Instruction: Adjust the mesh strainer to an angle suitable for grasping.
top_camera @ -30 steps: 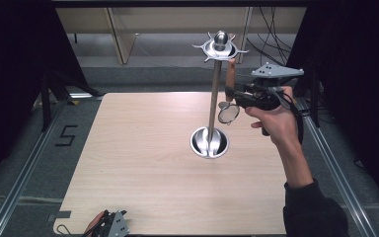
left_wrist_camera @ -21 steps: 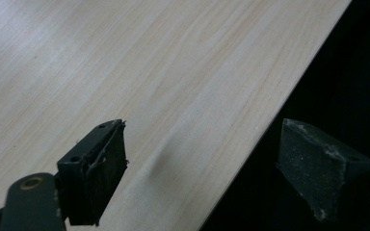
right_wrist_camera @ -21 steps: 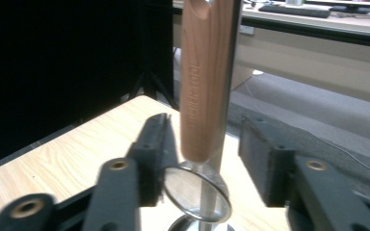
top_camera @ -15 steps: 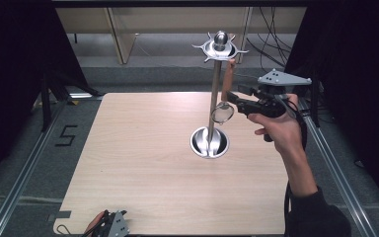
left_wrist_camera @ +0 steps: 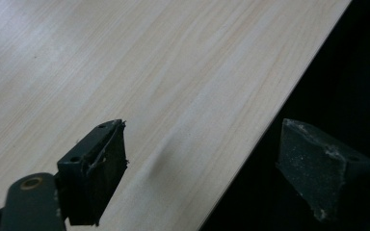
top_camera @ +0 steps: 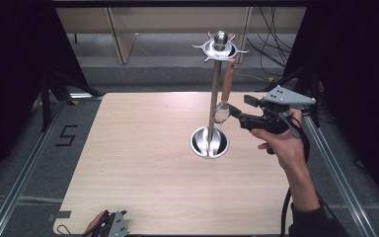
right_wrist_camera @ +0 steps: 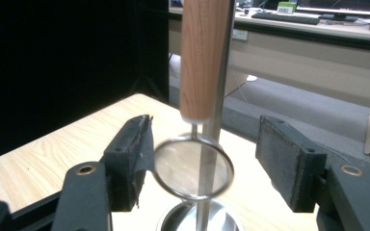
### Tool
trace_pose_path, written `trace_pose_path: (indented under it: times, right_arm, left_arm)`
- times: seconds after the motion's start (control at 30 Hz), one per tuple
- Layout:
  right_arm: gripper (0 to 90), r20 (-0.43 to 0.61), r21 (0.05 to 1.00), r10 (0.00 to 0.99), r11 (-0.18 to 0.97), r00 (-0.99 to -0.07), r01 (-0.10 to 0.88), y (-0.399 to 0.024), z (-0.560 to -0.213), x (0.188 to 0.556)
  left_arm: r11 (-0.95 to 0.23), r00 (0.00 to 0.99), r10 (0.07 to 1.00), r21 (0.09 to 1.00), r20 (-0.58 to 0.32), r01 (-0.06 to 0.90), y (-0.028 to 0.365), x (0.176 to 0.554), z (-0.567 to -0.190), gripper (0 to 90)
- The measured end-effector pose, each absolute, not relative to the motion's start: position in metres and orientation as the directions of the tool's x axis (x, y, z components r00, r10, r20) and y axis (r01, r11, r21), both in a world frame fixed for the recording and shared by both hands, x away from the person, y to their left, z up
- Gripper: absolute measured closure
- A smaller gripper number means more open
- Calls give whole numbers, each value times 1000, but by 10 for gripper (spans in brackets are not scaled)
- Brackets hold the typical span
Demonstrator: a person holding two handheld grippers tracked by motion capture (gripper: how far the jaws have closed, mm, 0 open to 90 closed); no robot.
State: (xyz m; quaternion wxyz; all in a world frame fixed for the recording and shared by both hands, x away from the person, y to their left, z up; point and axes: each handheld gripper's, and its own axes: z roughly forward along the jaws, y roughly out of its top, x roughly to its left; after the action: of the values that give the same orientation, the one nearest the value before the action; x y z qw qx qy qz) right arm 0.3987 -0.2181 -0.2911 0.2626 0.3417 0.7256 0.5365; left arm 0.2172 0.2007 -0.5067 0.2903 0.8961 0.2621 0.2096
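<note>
Right hand-held gripper [top_camera: 233,111], black, with a grey 3-cornered plate on top, held level in the person's right hand [top_camera: 284,145] above the right half of the desk [top_camera: 143,163]; its jaws have just been opening and now stand released, the rough dark pads [right_wrist_camera: 134,144] clear on either side of the strainer [top_camera: 223,98]. The strainer hangs upright from the stand [top_camera: 216,89]: a smooth cylindrical handle of reddish wood above, a short wire neck, then a round wire-rimmed mesh bowl below, slightly blurred in the right gripper view [right_wrist_camera: 192,166]. The bowl lies between the 2 pads without touching either, just beside the thin polished metal pole of the stand. The stand has a round, mirror-bright dished base resting on the desk and a star-shaped hook ring with a ball knob at the top.

Left hand-held gripper [top_camera: 109,226] at the near edge of the desk, low in the high view; its 2 worn, speckled pads [left_wrist_camera: 101,168] stand wide apart and grasp nothing, 1 over the desk, the other past the edge over darkness.

Desk: pale wood-grain laminate, matt, with rounded corners; wide bare room left of the stand. Metal rails run along both sides on grey floor, a "5" marked at the left
</note>
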Motion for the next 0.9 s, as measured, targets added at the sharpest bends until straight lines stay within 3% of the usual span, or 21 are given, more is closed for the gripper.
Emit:
trace_pose_path:
  times: [0.37, 0.5, 0.9]
  right_arm:
    - [383, 21, 964, 773, 153, -635, 218, -227, -312, 388]
    - [379, 50, 952, 776, 154, -628, 266, -230, -317, 388]
    - [367, 20, 946, 776, 190, -630, 264, -236, -330, 388]
  left_arm:
    - [-685, 776, 594, 640, 212, 350, 201, 217, -507, 168]
    - [-693, 779, 588, 631, 217, 348, 201, 216, -505, 168]
    - [-693, 778, 588, 635, 221, 343, 200, 217, -504, 168]
